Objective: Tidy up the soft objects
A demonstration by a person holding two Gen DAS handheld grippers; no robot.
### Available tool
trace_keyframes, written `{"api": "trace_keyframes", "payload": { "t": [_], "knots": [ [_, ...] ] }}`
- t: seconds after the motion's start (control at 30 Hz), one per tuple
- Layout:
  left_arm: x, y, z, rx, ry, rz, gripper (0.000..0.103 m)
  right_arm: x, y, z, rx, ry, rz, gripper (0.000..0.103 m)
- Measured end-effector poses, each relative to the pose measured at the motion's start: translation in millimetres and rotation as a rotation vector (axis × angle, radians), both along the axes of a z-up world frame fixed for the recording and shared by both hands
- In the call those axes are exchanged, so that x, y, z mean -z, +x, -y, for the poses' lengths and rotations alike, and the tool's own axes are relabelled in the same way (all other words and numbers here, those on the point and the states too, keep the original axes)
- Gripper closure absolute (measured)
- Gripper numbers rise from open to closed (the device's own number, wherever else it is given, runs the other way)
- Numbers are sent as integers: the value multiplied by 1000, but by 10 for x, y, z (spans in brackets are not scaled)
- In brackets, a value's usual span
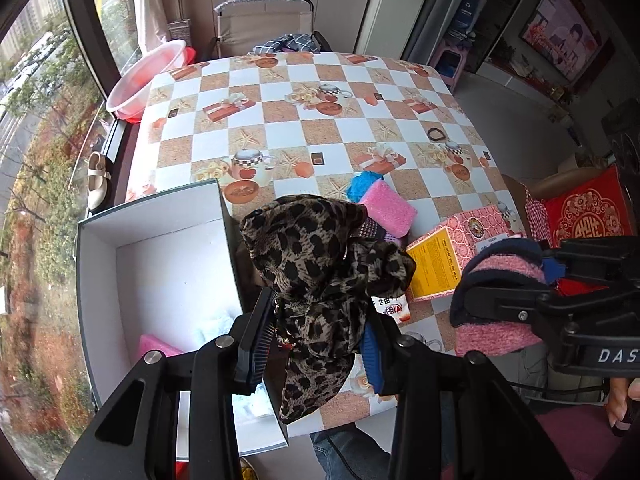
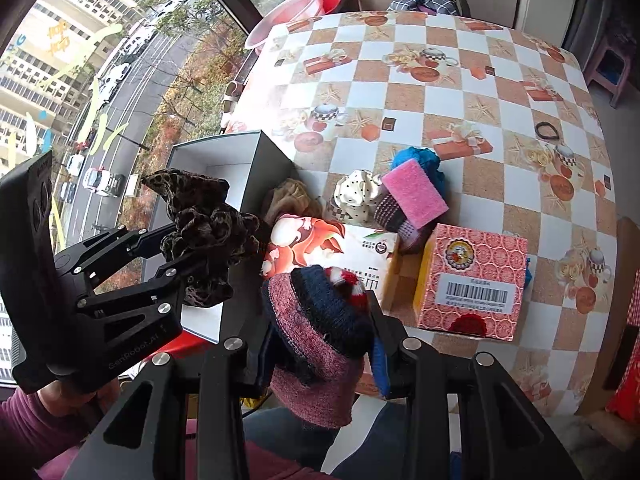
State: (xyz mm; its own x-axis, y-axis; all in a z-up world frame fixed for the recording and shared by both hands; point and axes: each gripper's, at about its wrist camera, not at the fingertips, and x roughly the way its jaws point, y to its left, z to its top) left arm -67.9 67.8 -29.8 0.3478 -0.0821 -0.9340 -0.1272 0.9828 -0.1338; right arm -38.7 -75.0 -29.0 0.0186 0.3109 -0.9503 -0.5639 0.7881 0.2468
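Observation:
My left gripper (image 1: 316, 340) is shut on a leopard-print fabric scrunchie (image 1: 320, 264), held above the table beside the open white box (image 1: 100, 264); it also shows in the right wrist view (image 2: 208, 236). My right gripper (image 2: 320, 344) is shut on a pink and navy knitted sock (image 2: 320, 328), held above the table's front edge; the sock shows in the left wrist view (image 1: 500, 280) too. A pink sponge (image 2: 414, 194), a blue cloth (image 2: 420, 160), a polka-dot scrunchie (image 2: 358, 192) and a tan fabric piece (image 2: 292, 200) lie on the table. The box holds a pink sponge (image 1: 156, 346) and a pale blue cloth (image 1: 212, 330).
A pink patterned carton (image 2: 472, 284) and a floral tissue pack (image 2: 320, 244) lie near the table's front. A black hair tie (image 2: 547, 130) lies far right. A pink basin (image 1: 148, 76) sits on the window ledge. A folding chair (image 1: 264, 28) stands behind the checkered table (image 1: 320, 128).

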Motion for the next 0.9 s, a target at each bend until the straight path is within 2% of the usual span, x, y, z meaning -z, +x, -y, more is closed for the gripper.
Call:
{"api": "trace_keyframes", "payload": {
  "t": [0.67,0.9],
  "knots": [
    [-4,-483,-760,-247,-63,23,61,106,-211,-702,-199,-53,-24,63],
    [14,-627,-902,-313,-62,28,61,120,-261,-878,-256,-66,-25,63]
  ]
}}
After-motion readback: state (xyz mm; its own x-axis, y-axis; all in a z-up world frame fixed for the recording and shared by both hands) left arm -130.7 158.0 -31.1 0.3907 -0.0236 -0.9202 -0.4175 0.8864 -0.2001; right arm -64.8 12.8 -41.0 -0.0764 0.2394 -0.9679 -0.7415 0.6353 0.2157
